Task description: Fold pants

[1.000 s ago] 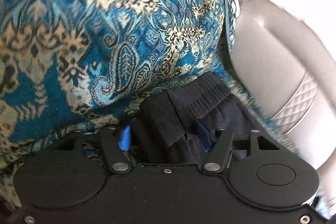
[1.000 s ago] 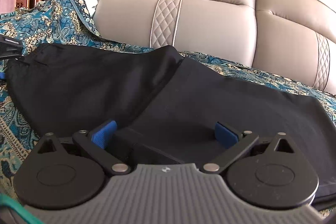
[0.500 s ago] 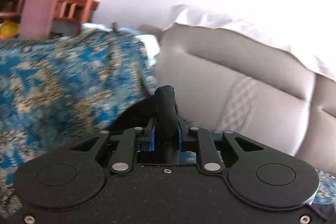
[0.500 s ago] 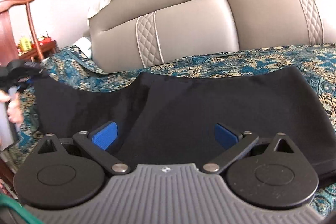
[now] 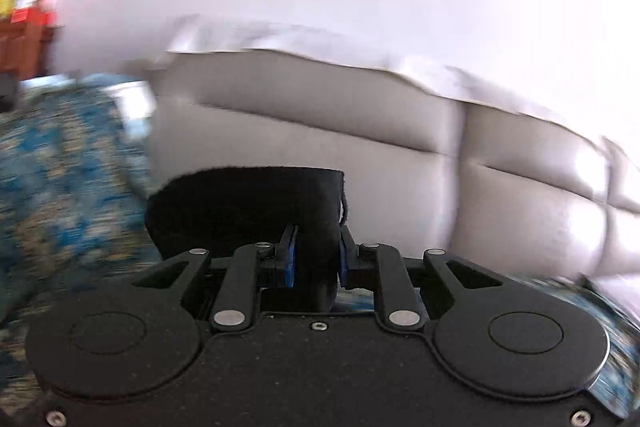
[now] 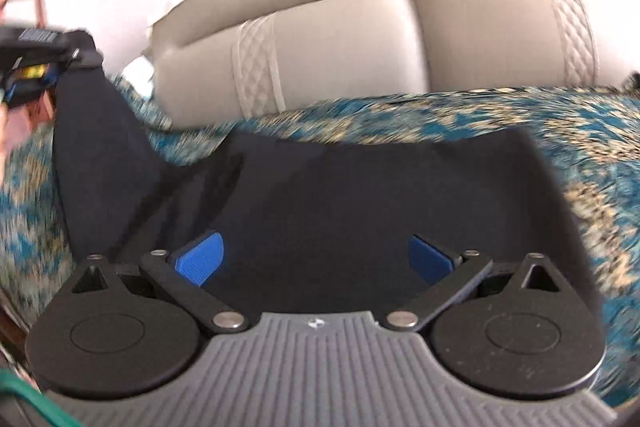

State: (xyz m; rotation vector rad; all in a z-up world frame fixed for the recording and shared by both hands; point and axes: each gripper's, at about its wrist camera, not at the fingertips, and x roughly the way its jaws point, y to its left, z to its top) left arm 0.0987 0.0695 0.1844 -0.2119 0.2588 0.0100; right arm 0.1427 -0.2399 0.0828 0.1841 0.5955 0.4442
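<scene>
Black pants point(image 6: 340, 195) lie spread on a blue patterned cover point(image 6: 580, 131) over a sofa. My left gripper point(image 5: 314, 263) is shut on the waistband end of the pants point(image 5: 248, 203) and holds it lifted in the air. In the right wrist view the left gripper point(image 6: 32, 67) shows at the far left, with the pants hanging from it. My right gripper point(image 6: 316, 259) is open, its blue pads point(image 6: 200, 259) just above the flat part of the pants, holding nothing.
The grey leather sofa back point(image 6: 340, 43) rises behind the pants, with a white cloth point(image 5: 360, 55) draped along its top. A wooden chair and a shelf with small items point(image 5: 24, 7) stand at the far left.
My left gripper closed on the waistband and lifted it up off the cover. My right gripper stayed open and moved over the pants, tilting its view.
</scene>
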